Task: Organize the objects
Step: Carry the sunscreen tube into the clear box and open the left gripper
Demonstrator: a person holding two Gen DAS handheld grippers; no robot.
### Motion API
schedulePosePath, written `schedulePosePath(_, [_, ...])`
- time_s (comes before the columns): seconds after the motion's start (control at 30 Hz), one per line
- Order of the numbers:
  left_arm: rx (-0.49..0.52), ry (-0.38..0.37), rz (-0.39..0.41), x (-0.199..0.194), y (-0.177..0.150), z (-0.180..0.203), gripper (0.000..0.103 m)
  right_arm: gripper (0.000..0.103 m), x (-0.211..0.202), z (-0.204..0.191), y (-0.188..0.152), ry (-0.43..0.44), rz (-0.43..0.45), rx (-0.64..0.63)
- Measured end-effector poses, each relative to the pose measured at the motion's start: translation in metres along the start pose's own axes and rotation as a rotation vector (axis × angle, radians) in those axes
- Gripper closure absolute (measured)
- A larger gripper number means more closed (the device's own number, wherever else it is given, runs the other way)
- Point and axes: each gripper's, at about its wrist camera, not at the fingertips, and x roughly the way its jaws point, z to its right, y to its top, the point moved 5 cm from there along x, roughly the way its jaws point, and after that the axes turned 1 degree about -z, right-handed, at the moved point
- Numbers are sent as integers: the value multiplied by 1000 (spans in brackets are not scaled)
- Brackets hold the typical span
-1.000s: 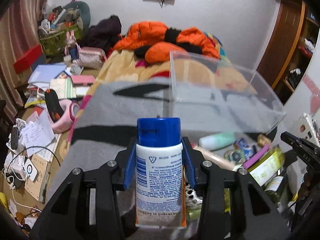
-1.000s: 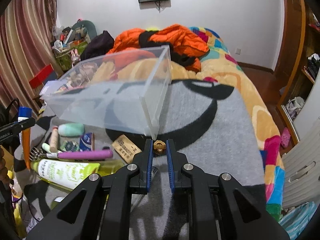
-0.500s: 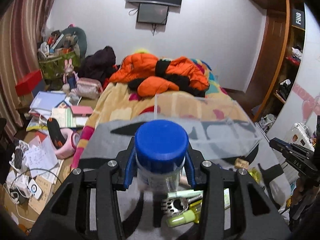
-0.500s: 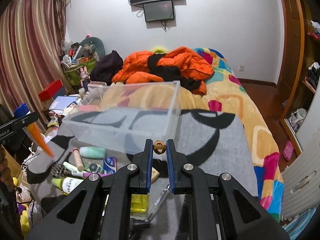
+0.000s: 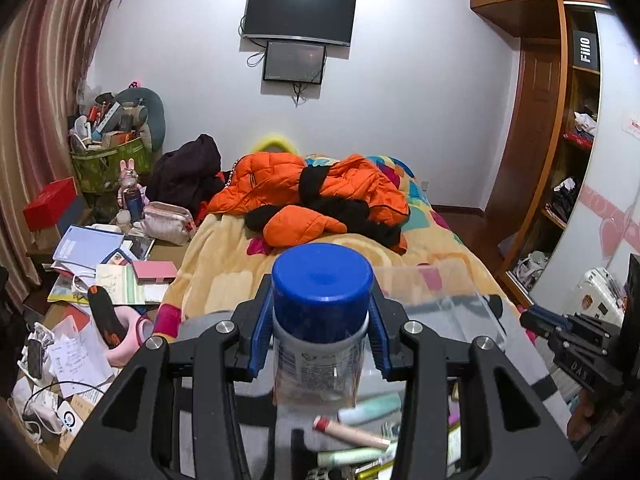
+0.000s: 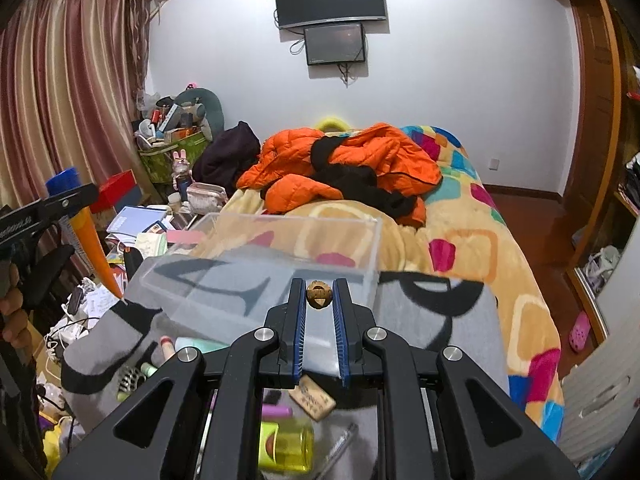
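Now, against a second ago, we log both grippers higher and the clear box [image 6: 260,276] lower in both views. Our left gripper [image 5: 320,340] clamps a blue-capped tube [image 5: 320,320]; the right gripper [image 6: 319,296] pinches a small wooden bead [image 6: 319,294] at its tips. Only the right view shows the tube's orange tail. The box on the grey blanket [image 6: 432,316] looks empty; toiletries [image 6: 188,348] lie just beside it.

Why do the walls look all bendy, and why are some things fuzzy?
Both wrist views use fisheye lenses, so the wardrobe and curtains curve. In the left view the tubes below the blue-capped tube are smeared; in the right view the yellow bottle is soft.
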Motion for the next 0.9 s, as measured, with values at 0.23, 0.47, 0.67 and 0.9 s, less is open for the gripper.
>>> schedulePosePath(0.23, [-5, 4, -7, 24, 12, 3, 62, 91, 22, -3, 12, -3, -21, -21])
schedulePosePath(0.47, [14, -20, -93, 56, 4, 11, 62, 91, 43, -9, 11, 20, -75, -42])
schedulePosePath(0.67, [33, -32, -203, 93, -6, 16, 63, 91, 71, -12, 8, 40, -151, -51])
schedulePosePath(0.9, [63, -13, -257, 126, -7, 23, 66, 91, 102, -12, 1, 30, -232, -69])
